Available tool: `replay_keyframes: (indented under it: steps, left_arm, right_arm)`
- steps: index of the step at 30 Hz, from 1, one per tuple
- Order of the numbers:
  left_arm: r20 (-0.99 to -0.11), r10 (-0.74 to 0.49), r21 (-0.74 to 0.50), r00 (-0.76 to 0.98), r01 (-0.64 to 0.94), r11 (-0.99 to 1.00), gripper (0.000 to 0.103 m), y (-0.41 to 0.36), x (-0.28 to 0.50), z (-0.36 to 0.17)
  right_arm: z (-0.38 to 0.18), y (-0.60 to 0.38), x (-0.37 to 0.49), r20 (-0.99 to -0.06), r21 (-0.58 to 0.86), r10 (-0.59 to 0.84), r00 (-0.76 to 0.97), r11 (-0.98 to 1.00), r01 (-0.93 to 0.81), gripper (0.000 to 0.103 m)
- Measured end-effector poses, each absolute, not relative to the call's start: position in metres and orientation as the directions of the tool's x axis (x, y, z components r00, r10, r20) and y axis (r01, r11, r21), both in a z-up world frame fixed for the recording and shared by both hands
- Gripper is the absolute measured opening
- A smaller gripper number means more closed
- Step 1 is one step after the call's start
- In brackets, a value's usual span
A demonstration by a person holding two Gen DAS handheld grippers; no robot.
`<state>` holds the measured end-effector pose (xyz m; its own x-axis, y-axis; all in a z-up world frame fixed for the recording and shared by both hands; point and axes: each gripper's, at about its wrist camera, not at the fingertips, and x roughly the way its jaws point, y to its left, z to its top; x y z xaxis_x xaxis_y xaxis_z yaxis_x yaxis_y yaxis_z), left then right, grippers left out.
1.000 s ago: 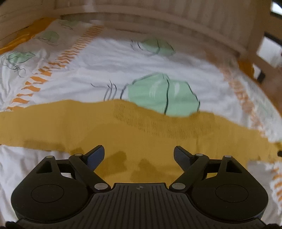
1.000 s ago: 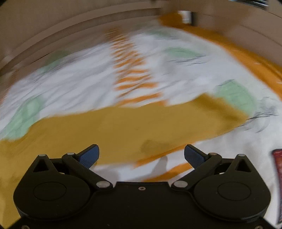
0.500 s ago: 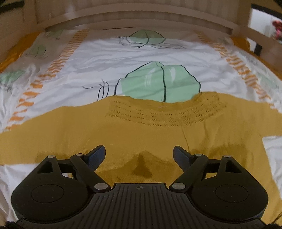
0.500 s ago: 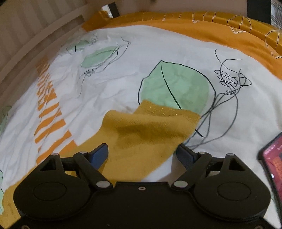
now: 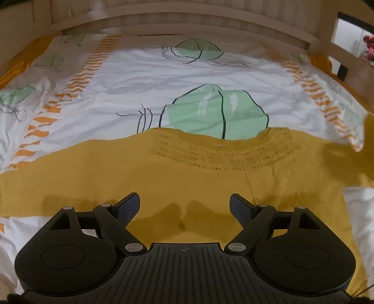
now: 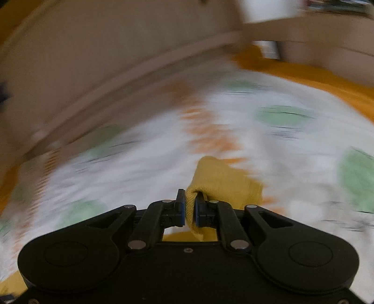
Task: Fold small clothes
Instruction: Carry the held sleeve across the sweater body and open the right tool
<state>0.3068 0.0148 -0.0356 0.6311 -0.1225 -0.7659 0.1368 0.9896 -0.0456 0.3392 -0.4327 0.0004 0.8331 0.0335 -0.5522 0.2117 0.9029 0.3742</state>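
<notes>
Mostly blurred, the right wrist view shows the right hand-held gripper (image 6: 189, 208), just closed, pinching the mustard sweater's (image 5: 163, 182) cuff. Its right sleeve runs out of frame. The left hand-held gripper (image 5: 184, 205) gapes empty above the leaf-print bedspread (image 5: 140, 77) by a slatted wooden rail (image 5: 187, 14).

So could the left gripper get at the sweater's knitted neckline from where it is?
Probably yes: the left gripper is open above the mustard sweater, and nothing lies between it and the neckline just ahead.

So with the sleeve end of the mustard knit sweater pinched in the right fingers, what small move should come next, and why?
Probably carry the sleeve across onto the body of the mustard knit sweater. The right gripper has just closed on the sleeve end, while the body lies flat on the leaf-print bedsheet under the open, empty left gripper.
</notes>
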Motion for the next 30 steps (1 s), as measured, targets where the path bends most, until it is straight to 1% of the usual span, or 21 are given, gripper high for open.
replay_keyframes:
  steps: [3, 7, 10, 11, 13, 14, 15, 16, 17, 18, 19, 20, 21, 23, 25, 27, 29, 30]
  left_arm:
    - [-0.764, -0.123, -0.07, 0.633, 0.108, 0.992, 0.084, 0.029, 0.31, -0.029]
    - [-0.751, -0.112, -0.101, 0.651, 0.054, 0.993, 0.084, 0.052, 0.313, -0.018]
    - [-0.75, -0.105, -0.125, 0.653, 0.016, 0.992, 0.084, 0.069, 0.316, -0.015]
    - [-0.751, -0.104, -0.132, 0.652, 0.006, 0.991, 0.084, 0.074, 0.317, -0.015]
    - [-0.757, -0.098, -0.136, 0.646, -0.009, 0.991, 0.084, 0.08, 0.319, -0.016]
    - [-0.761, -0.094, -0.135, 0.642, -0.015, 0.991, 0.084, 0.082, 0.321, -0.017]
    - [-0.765, -0.091, -0.133, 0.638, -0.018, 0.991, 0.084, 0.083, 0.322, -0.018]
    - [-0.768, -0.092, -0.134, 0.634, -0.019, 0.991, 0.084, 0.084, 0.323, -0.019]
    - [-0.77, -0.096, -0.136, 0.631, -0.016, 0.991, 0.084, 0.084, 0.323, -0.021]
    - [-0.773, -0.102, -0.139, 0.626, -0.01, 0.99, 0.084, 0.083, 0.324, -0.022]
    - [-0.776, -0.107, -0.14, 0.622, -0.004, 0.99, 0.084, 0.082, 0.324, -0.024]
    - [-0.777, -0.111, -0.14, 0.619, 0.002, 0.99, 0.084, 0.081, 0.323, -0.025]
    - [-0.78, -0.118, -0.141, 0.614, 0.011, 0.99, 0.084, 0.078, 0.322, -0.027]
    - [-0.786, -0.13, -0.144, 0.604, 0.025, 0.989, 0.084, 0.074, 0.322, -0.031]
    - [-0.787, -0.149, -0.153, 0.598, 0.044, 0.987, 0.084, 0.069, 0.321, -0.036]
    - [-0.789, -0.171, -0.162, 0.59, 0.07, 0.984, 0.084, 0.062, 0.319, -0.041]
    - [-0.788, -0.192, -0.17, 0.585, 0.093, 0.981, 0.084, 0.057, 0.317, -0.047]
    - [-0.785, -0.2, -0.173, 0.587, 0.103, 0.979, 0.084, 0.053, 0.316, -0.049]
  right_arm:
    - [0.016, -0.354, 0.356, -0.532, 0.385, 0.188, 0.825, 0.922, 0.039, 0.016]
    - [0.006, -0.255, 0.368, -0.536, 0.403, 0.359, 0.764, 0.904, -0.142, 0.017]
    - [-0.019, -0.192, 0.372, -0.573, 0.387, 0.431, 0.697, 0.892, -0.233, 0.019]
    - [-0.028, -0.177, 0.373, -0.586, 0.387, 0.447, 0.676, 0.887, -0.252, 0.022]
    - [-0.044, -0.152, 0.367, -0.609, 0.381, 0.468, 0.64, 0.881, -0.282, 0.023]
    - [-0.051, -0.145, 0.365, -0.619, 0.374, 0.473, 0.627, 0.88, -0.294, 0.026]
    - [-0.056, -0.142, 0.36, -0.628, 0.364, 0.47, 0.62, 0.882, -0.3, 0.038]
    - [-0.057, -0.142, 0.351, -0.631, 0.354, 0.464, 0.622, 0.885, -0.301, 0.044]
    - [-0.058, -0.145, 0.346, -0.634, 0.341, 0.451, 0.628, 0.892, -0.296, 0.054]
    - [-0.059, -0.151, 0.34, -0.637, 0.321, 0.431, 0.639, 0.902, -0.289, 0.058]
    - [-0.057, -0.157, 0.334, -0.64, 0.294, 0.408, 0.651, 0.913, -0.282, 0.059]
    - [-0.057, -0.164, 0.329, -0.646, 0.265, 0.379, 0.663, 0.925, -0.271, 0.062]
    - [-0.057, -0.172, 0.322, -0.653, 0.233, 0.346, 0.674, 0.938, -0.255, 0.07]
    - [-0.058, -0.188, 0.31, -0.667, 0.173, 0.276, 0.692, 0.961, -0.216, 0.079]
    - [-0.06, -0.194, 0.301, -0.675, 0.118, 0.216, 0.706, 0.975, -0.186, 0.081]
    - [-0.063, -0.205, 0.289, -0.678, 0.075, 0.171, 0.715, 0.983, -0.165, 0.087]
    - [-0.067, -0.212, 0.277, -0.669, 0.059, 0.153, 0.728, 0.986, -0.154, 0.089]
    - [-0.068, -0.214, 0.272, -0.665, 0.051, 0.144, 0.733, 0.988, -0.147, 0.093]
